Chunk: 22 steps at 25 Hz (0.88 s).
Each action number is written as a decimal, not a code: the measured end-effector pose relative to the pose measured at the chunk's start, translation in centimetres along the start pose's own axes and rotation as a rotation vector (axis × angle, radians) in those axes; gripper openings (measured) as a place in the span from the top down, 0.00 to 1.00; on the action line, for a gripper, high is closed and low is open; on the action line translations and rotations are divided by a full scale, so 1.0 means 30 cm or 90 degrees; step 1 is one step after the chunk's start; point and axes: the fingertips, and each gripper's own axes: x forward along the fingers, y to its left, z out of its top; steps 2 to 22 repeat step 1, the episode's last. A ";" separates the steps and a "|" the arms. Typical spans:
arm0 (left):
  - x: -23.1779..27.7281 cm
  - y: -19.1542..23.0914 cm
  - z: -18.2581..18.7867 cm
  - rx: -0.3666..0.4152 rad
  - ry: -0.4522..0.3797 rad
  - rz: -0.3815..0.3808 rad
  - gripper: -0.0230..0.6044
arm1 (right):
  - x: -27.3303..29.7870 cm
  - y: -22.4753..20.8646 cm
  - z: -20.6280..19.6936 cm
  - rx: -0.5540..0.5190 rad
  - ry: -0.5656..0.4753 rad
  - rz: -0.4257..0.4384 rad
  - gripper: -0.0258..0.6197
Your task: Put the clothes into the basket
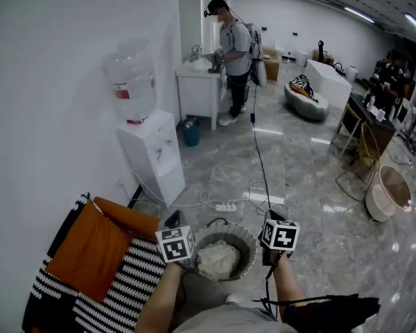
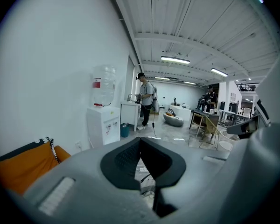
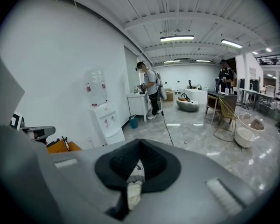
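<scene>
Head view only: the round basket [image 1: 225, 226] stands on the glossy grey stone floor [image 1: 298, 179], between the two marker cubes. Neither gripper view shows it. The clothes [image 1: 218, 260] lie inside it as a pale, crumpled, soft heap.

Also best seen from the head view: a smooth white wall [image 1: 48, 82]. Against it stands a boxy white water dispenser [image 1: 152, 155] with a clear bottle on top. At lower left an orange cushion [image 1: 90, 248] lies on a black-and-white striped blanket [image 1: 121, 283].

All three views show a person [image 1: 234, 54] standing far off at a white cabinet.

Basket: dark grey, with a thick rounded rim.

Left gripper [image 2: 140, 140], left gripper view: the black ribbed pads are clenched, tips touching. The gap below them shows only floor and cables. It grasps nothing.

Right gripper [image 3: 140, 142], right gripper view: the pads are likewise closed at the tips. A piece of cloth [image 3: 133, 192] sits pinched between them and hangs down the slot. It is white above and cream below, limp and wrinkled. The head view does not show this cloth, because the cube and hand cover the jaws. There the right gripper sits just beside the basket's right rim.
</scene>
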 end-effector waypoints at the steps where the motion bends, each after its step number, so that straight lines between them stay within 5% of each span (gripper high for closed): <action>1: -0.001 -0.003 0.000 0.000 -0.002 0.000 0.95 | -0.003 -0.005 0.000 0.002 -0.002 0.000 0.96; 22: -0.001 -0.003 0.000 0.000 -0.002 0.000 0.95 | -0.003 -0.005 0.000 0.002 -0.002 0.000 0.96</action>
